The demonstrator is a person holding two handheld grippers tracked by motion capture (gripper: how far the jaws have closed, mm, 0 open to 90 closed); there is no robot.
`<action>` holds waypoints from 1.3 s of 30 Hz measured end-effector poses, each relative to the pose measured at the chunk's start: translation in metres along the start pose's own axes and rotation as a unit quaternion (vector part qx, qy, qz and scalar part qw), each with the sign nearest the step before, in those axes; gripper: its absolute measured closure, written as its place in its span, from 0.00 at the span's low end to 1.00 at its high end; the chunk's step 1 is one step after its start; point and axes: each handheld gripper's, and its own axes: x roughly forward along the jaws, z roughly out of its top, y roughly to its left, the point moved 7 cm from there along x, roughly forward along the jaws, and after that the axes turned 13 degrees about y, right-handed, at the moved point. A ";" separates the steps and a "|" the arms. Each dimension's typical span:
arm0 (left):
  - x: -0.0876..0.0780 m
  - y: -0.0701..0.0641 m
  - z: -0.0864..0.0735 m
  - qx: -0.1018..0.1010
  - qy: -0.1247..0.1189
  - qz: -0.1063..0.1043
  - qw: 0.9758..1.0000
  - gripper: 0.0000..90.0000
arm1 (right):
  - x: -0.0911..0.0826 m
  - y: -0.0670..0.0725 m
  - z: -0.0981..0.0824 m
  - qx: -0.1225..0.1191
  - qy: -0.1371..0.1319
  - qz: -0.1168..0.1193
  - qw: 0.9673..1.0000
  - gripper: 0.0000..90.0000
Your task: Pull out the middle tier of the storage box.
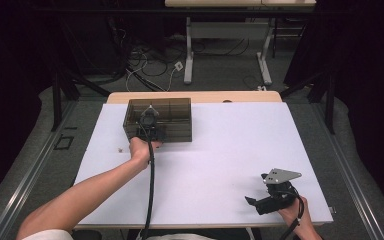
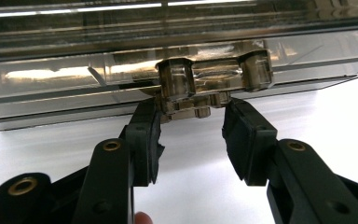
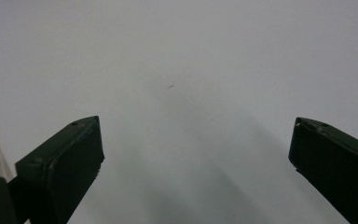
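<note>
Hands at a white table [image 1: 220, 150], latch work on a smoky transparent plastic box [image 1: 172, 111] barely begun.
Left gripper [image 2: 191, 116] straddled the box's clasp [image 2: 186, 86] at the table's far left, jaws apart, lid seemingly closed; right gripper [image 1: 254, 203] rested wide open, empty.

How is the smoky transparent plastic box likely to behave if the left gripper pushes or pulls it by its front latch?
The box looks like rigid, thin-walled plastic, so probably stiff and light. On the smooth white table it would likely slide rather than tip, being low and wide. Its glossy latch may slip between the left gripper pads.
</note>
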 end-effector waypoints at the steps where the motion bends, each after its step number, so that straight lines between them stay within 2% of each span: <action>1: 0.000 0.000 0.000 0.000 0.001 0.000 1.000 0.63 | 0.000 0.000 0.000 0.000 0.000 0.000 1.000 0.03; 13: -0.002 0.000 -0.004 0.000 0.004 -0.003 1.000 0.64 | 0.002 0.000 0.000 0.002 0.004 0.002 1.000 0.03; 15: -0.002 0.001 -0.005 -0.005 0.001 0.000 1.000 0.72 | 0.002 0.000 0.000 0.003 0.004 0.004 1.000 0.03; 17: -0.003 0.003 -0.007 -0.002 0.000 -0.004 1.000 0.73 | 0.002 0.000 0.000 0.002 0.005 0.004 1.000 0.03; 20: -0.007 0.002 -0.008 0.003 -0.006 -0.003 1.000 0.63 | 0.002 0.000 0.000 0.003 0.006 0.003 1.000 0.02; 21: -0.007 0.002 -0.008 0.002 -0.008 -0.003 1.000 0.63 | 0.002 0.000 -0.001 0.002 0.007 0.003 1.000 0.02; 24: -0.007 -0.001 -0.007 0.003 -0.005 -0.005 1.000 0.55 | 0.002 0.000 -0.001 0.003 0.008 0.003 1.000 0.03; 29: -0.005 -0.004 -0.001 -0.001 -0.007 0.003 1.000 0.55 | 0.003 0.000 -0.001 0.004 0.009 0.004 1.000 0.02; 32: -0.003 -0.002 0.001 -0.005 -0.002 0.010 1.000 0.61 | 0.004 0.000 -0.001 0.003 0.006 0.004 1.000 0.03; 34: -0.003 -0.002 0.001 -0.004 0.000 0.015 1.000 0.61 | 0.004 0.000 -0.001 0.004 0.006 0.006 1.000 0.03; 39: -0.002 -0.002 0.001 -0.006 0.001 0.012 1.000 0.62 | 0.004 0.000 -0.002 0.007 0.017 0.010 1.000 0.03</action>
